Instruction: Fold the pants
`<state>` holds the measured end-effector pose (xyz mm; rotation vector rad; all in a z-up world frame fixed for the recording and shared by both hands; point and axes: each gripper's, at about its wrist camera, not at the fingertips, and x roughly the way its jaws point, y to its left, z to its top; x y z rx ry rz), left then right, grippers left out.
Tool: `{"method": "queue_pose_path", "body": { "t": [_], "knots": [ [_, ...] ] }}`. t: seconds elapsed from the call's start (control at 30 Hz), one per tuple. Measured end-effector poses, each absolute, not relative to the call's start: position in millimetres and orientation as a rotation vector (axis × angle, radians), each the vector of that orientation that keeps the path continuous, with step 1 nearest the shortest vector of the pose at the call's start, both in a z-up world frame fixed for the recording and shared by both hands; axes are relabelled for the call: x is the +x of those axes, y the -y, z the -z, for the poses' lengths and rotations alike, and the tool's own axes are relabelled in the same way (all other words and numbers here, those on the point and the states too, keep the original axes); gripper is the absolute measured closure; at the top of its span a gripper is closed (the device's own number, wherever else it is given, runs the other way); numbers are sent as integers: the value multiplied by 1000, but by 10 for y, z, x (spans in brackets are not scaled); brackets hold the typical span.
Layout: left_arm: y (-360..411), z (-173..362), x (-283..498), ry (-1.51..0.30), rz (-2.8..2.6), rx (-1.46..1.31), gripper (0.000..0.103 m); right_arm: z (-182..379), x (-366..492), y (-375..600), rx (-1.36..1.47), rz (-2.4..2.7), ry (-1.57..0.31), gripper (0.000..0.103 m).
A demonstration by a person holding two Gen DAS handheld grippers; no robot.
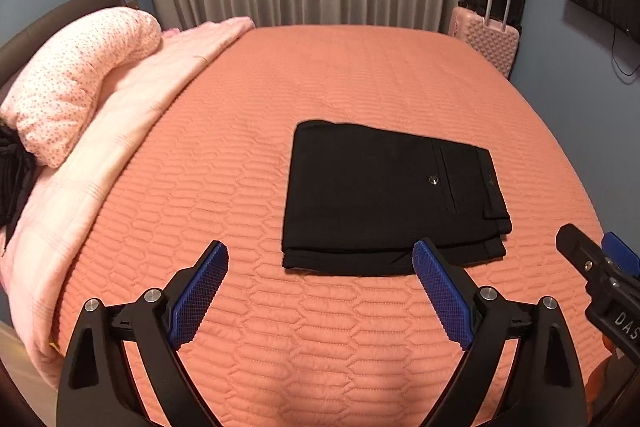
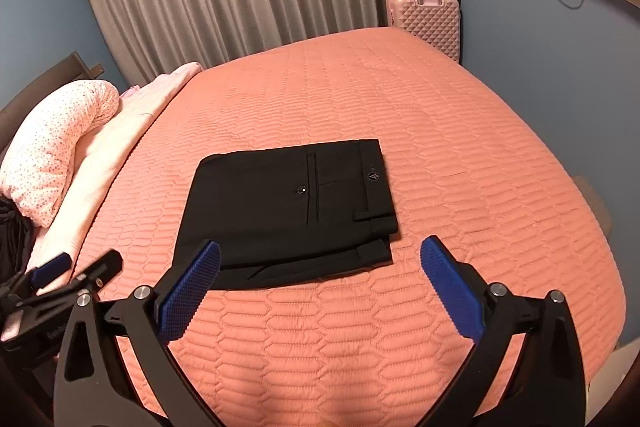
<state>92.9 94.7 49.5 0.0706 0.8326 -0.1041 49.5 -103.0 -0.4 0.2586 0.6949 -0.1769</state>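
1. My left gripper has its jaws spread wide and grasps nothing; it hangs above the bedspread at the bottom of its own view, its right blue pad overlapping the near edge of the pants in the picture. I cannot tell whether it touches the cloth.
2. My right gripper is likewise released and empty, low in its frame, framing the near edge of the stack.
3. The pants lie mid-frame as a compact black rectangle, several layers stacked, back pocket and button facing up. I judge the folding essentially done, which is why both grippers sit clear of it.
4. The salmon quilted bedspread gives a flat bed to lay them on.
5. A pink pillow sits upper left, well apart; a pink suitcase stands upper right.
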Motion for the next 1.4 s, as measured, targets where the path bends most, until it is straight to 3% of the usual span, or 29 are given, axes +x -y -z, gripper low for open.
{"method": "queue_pose_path", "body": {
  "t": [0.3,1.4],
  "knots": [
    [-953,-757,655,-766,58,143,11,-232,249,894,212,167,-657,5],
    [-936,-654,621,-837,73,148,11,-290,185,795,188,164,-648,5]
  ]
}}
